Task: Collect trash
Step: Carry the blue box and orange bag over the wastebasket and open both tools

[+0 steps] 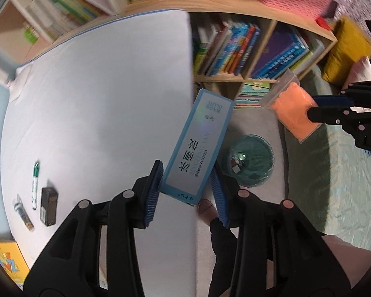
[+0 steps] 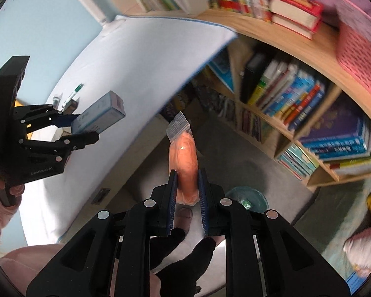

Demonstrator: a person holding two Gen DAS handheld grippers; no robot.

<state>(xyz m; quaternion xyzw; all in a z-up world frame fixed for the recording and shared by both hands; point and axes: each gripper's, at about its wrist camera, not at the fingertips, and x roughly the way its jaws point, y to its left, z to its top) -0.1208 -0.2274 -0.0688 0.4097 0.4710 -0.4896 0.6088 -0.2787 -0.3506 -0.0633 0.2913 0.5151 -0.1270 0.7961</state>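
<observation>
Now your left tool [image 1: 185, 185] is clamped on a blue-and-white box [image 1: 197, 146], its two blue pads pressing the box's lower end so that the long carton sticks out past the fingers, over the right edge of the white worktop [image 1: 99, 86]. Your right tool [image 2: 188, 193] is clamped on a clear bag of orange stuff [image 2: 184, 163]; the bag stands up between the pads with its sealed clear top pointing away from you. From the left wrist camera the same bag [image 1: 293, 106] shows off to the right, gripped at its edge by the right tool [image 1: 316, 107]. Below both tools, on the grey floor, stands a round green bin [image 1: 249, 160] with a few scraps already in it; the box hangs just to the left of it. Back on the worktop, well apart from your tools, lie a green-capped marker [image 1: 35, 185], a small dark box [image 1: 49, 206] and a small tube [image 1: 23, 214]. Bookshelves [image 1: 254, 49] full of books stand behind.
</observation>
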